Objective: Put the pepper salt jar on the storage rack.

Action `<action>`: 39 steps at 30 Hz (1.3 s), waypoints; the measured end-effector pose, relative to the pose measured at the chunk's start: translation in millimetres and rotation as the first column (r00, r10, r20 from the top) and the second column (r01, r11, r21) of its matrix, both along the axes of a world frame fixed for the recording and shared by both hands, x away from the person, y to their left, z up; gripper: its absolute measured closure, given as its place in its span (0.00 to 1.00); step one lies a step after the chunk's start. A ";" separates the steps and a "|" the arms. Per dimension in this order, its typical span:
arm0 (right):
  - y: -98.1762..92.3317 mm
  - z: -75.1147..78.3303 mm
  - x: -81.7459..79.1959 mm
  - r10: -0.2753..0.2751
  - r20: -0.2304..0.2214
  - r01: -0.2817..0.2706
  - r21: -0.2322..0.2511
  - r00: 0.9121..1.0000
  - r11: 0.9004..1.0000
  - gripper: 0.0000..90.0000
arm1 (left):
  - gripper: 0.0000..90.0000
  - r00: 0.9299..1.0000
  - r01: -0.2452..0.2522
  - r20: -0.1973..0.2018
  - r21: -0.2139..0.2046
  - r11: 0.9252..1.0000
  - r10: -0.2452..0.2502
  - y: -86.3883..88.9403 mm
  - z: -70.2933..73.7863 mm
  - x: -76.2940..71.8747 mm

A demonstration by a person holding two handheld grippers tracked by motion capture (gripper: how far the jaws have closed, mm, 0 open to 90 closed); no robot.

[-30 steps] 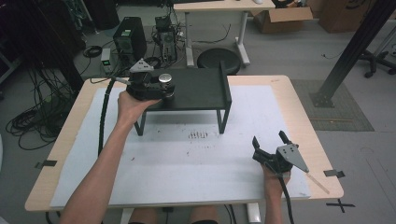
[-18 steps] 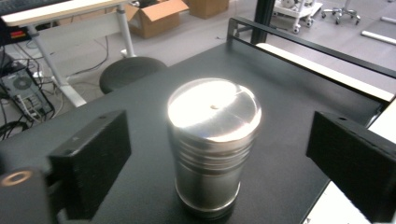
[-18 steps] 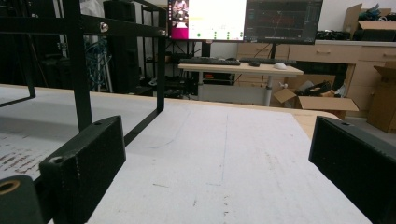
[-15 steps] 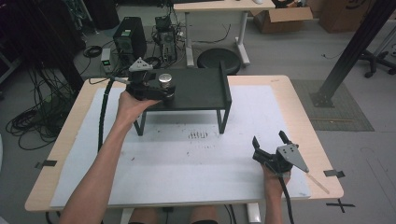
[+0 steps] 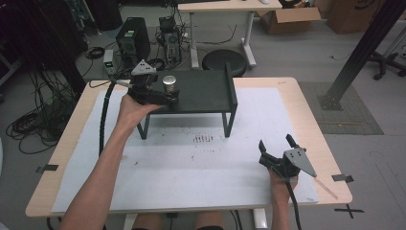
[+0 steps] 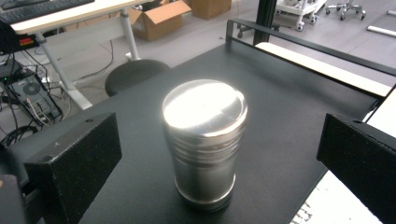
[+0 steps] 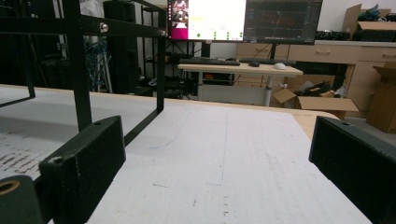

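Observation:
A silver metal canister (image 6: 204, 144) stands upright on the left part of a black metal shelf (image 6: 280, 93). My left gripper (image 6: 217, 158) is open: its jaws have just been opening, and the canister stands between them, clear of both pads. From above, the left gripper (image 5: 167, 94) reaches in from the shelf's left front edge to the canister (image 5: 170, 85). My right gripper (image 5: 276, 143) rests low over the white mat near the table's front right, open, with nothing between its jaws (image 7: 217, 163).
The shelf (image 5: 206, 91) stands on thin black legs (image 5: 229, 123) over a white mat (image 5: 191, 167) on a wooden table, with a raised rail at its right end. Faint dark marks (image 5: 203, 139) lie on the mat. A round stool (image 5: 225, 61) stands behind the table.
The left jaws have spread apart and let go of the canister, which stays upright in place. Neither hand has shifted.

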State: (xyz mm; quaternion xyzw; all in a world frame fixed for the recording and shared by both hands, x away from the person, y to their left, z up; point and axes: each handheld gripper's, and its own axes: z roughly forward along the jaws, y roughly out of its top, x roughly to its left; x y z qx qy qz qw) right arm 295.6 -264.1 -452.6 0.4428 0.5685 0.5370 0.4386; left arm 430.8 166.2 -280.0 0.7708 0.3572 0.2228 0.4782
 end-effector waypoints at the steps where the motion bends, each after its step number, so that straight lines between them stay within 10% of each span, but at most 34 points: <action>1: 0.0 0.0 0.0 0.000 0.000 0.000 0.000 1.000 1.000 0.04 | 0.00 1.000 0.001 0.003 -0.001 1.000 -0.001 1.0 1.3 -1.5; 26: 0.2 0.1 0.2 -0.002 0.001 0.002 -0.005 1.000 1.000 0.04 | 0.01 0.996 -0.032 0.078 -0.045 0.998 0.035 56.9 14.1 -61.3; 39: 0.4 0.1 0.0 -0.001 0.001 0.001 -0.004 1.000 1.000 0.04 | 0.01 0.992 -0.058 0.104 -0.079 0.995 0.066 84.1 -12.7 -94.4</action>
